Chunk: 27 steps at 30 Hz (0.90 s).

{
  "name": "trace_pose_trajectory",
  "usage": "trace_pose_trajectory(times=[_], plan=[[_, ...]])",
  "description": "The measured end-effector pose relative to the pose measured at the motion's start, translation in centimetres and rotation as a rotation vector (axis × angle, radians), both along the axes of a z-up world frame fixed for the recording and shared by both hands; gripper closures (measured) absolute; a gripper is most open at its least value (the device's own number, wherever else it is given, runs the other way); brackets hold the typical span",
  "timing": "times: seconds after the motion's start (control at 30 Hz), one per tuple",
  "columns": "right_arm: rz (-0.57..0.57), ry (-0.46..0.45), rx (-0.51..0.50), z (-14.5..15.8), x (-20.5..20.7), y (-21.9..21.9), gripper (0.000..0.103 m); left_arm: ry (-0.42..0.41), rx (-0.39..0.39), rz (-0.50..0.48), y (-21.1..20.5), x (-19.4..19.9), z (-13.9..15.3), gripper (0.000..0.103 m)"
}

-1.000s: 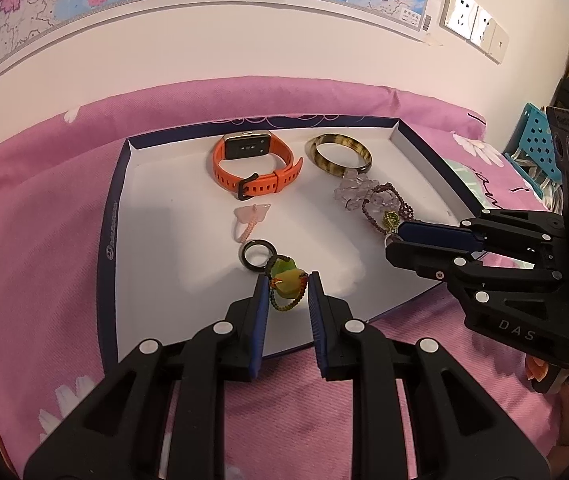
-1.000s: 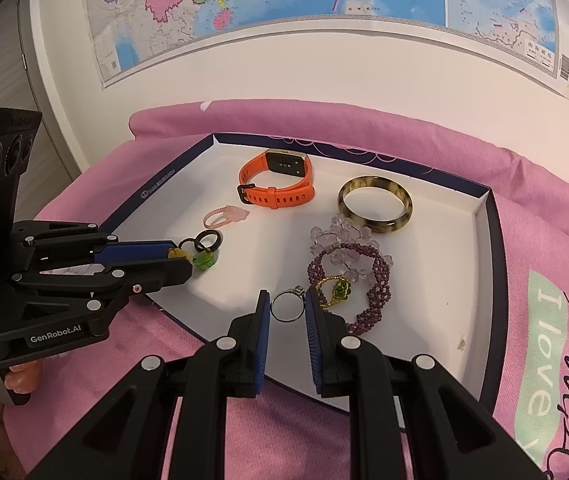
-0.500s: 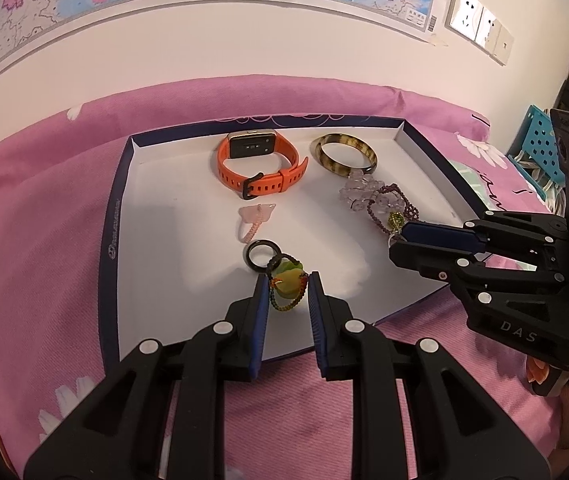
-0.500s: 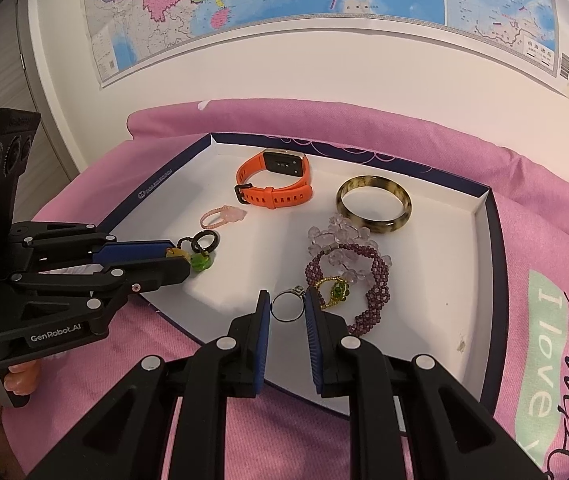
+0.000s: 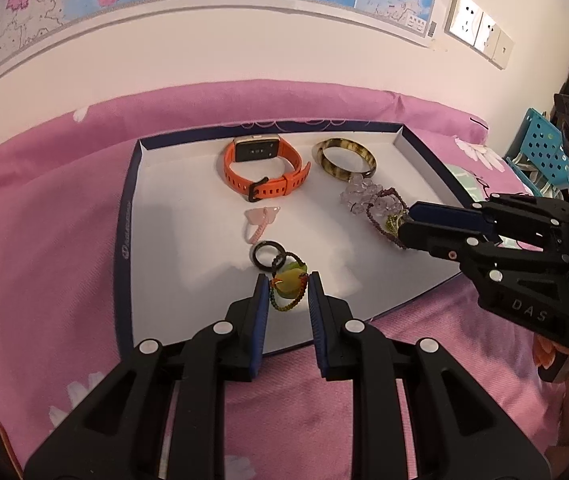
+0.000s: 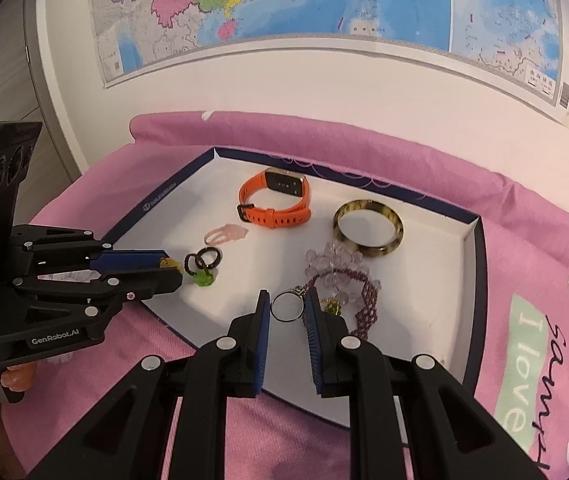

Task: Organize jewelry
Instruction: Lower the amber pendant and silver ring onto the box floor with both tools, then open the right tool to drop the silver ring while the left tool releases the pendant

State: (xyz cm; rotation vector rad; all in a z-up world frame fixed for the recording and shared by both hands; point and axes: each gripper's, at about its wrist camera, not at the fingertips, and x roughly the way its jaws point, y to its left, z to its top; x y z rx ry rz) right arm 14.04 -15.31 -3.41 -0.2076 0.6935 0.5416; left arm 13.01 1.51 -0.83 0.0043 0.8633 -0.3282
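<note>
A shallow white tray with a dark blue rim lies on a pink bedspread. My left gripper is shut on a green and yellow pendant on a beaded cord, linked to a black ring. My right gripper is shut on a thin metal ring just above the tray's near part. Beside it lie a purple bead bracelet and a clear crystal bracelet. Farther back rest an orange watch, a mottled bangle and a pink ring.
The pink bedspread surrounds the tray, and a white wall with a map rises close behind it. A blue perforated basket stands at the far right. A person's hand holds the right gripper's handle.
In the right wrist view the tray's contents sit slightly lower than before, so the right gripper has shifted a little with the ring. The left gripper keeps its hold and place.
</note>
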Motion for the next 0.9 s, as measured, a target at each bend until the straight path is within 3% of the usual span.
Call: trace_pose_trajectory(times=[0.9], plan=[[0.004, 0.019, -0.004, -0.6, 0.5, 0.3, 0.087, 0.012, 0.03, -0.019, -1.0, 1.3, 0.1, 0.083]])
